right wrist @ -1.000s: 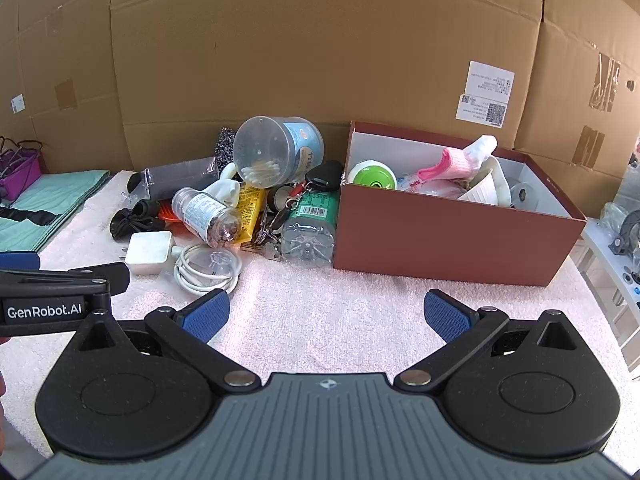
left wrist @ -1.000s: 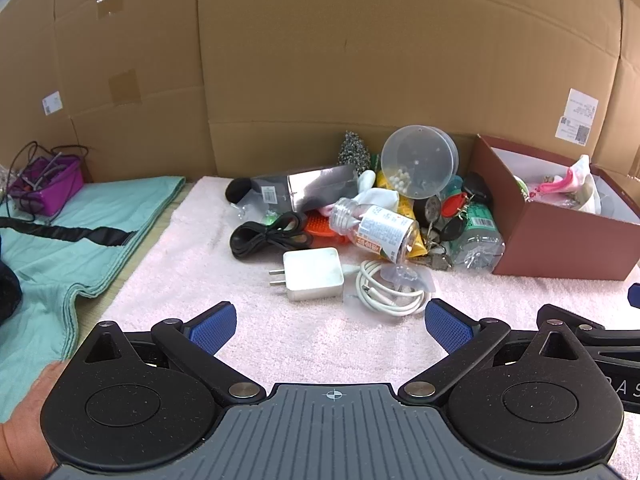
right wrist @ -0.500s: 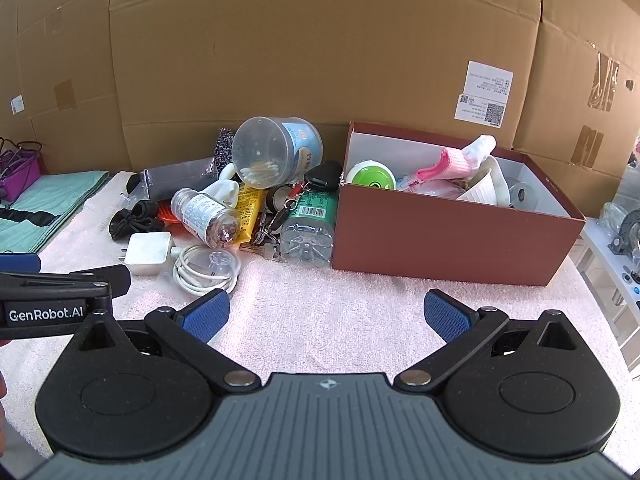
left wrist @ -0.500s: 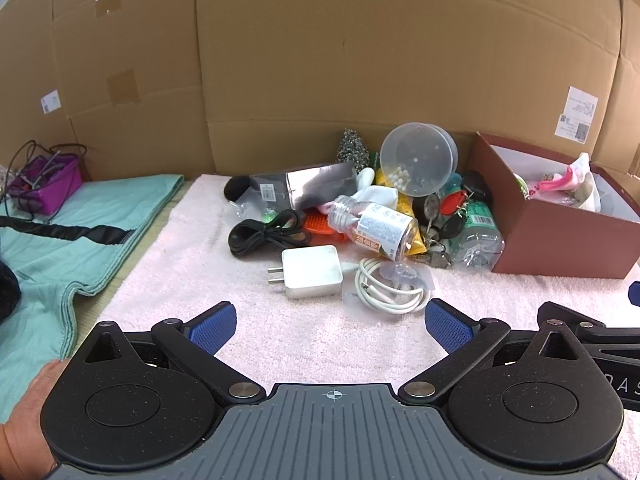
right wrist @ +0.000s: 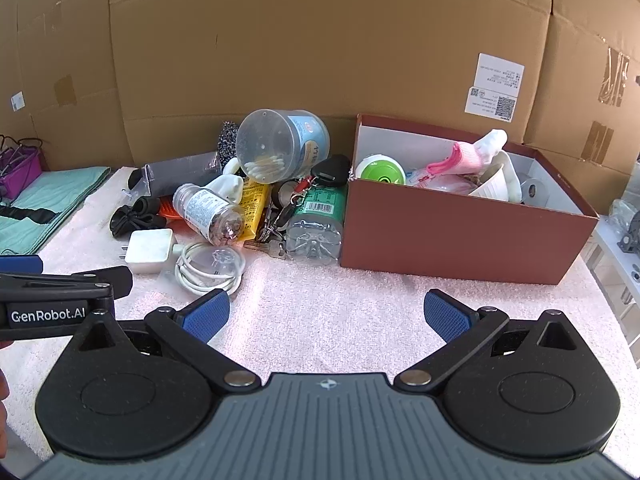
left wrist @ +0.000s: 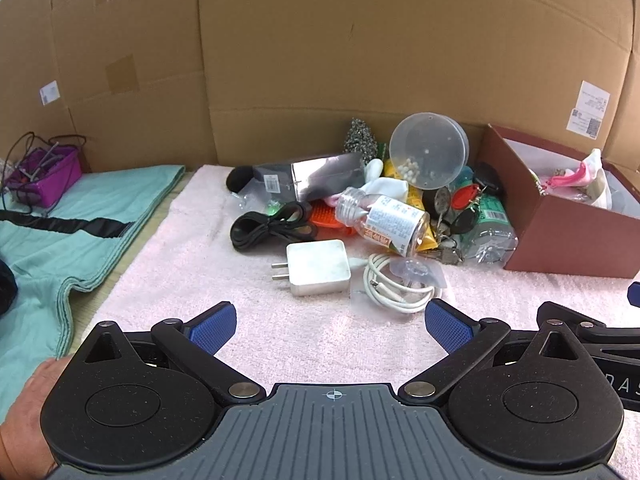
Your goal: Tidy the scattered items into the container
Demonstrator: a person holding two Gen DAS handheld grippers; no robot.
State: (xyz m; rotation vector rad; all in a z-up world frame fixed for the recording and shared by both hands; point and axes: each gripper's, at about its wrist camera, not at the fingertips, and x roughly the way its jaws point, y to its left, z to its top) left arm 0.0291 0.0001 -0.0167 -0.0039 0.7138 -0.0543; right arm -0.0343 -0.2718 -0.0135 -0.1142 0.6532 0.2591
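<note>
Scattered items (left wrist: 372, 216) piled on pink towel (right wrist: 320, 312), touching left wall of red-brown box (right wrist: 460, 240).
Largest to smallest: clear tub (right wrist: 280, 146), green bottle (right wrist: 318, 220), white charger (left wrist: 318, 266), coiled cable (left wrist: 396, 284). Left gripper (left wrist: 330, 322) and right gripper (right wrist: 326, 314): wide open, empty, short of pile.

Black tool (left wrist: 330, 326) linkages, blue ribbed pads (left wrist: 211, 324), silver pivot screws, grey grooved base
</note>
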